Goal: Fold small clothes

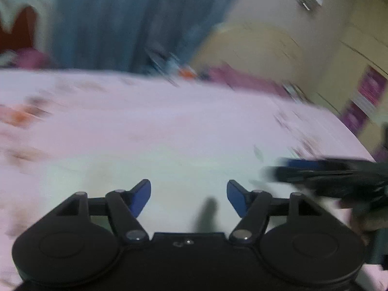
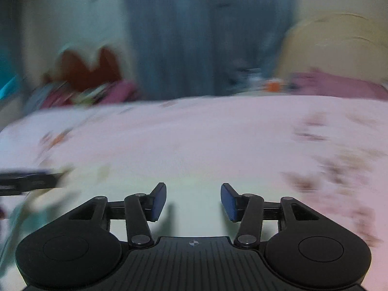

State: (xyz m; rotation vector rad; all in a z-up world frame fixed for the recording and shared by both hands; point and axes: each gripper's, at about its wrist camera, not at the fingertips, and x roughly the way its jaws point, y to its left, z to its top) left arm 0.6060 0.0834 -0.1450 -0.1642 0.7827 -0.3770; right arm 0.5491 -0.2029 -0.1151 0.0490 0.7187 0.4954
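Both views are heavily blurred. My left gripper (image 1: 188, 186) stands open over a pale, faintly green patch of cloth (image 1: 184, 155) on the pink floral bed sheet (image 1: 145, 111), with nothing between its blue pads. My right gripper (image 2: 193, 189) is also open and empty above the same pale cloth (image 2: 194, 167). In the left wrist view the right gripper (image 1: 278, 172) shows as a dark smear at the right edge. The left gripper (image 2: 48, 175) is a dark streak at the left of the right wrist view. A teal patterned fabric (image 2: 21, 220) lies below that streak; its shape is lost in blur.
The bed sheet (image 2: 242, 126) fills the middle ground. Behind it hang blue curtains (image 1: 109, 24) and stand a yellow wall (image 1: 278, 36), a purple blanket (image 2: 339, 84) and a red shape (image 2: 89, 70). Small items clutter the bed's far edge (image 1: 174, 68).
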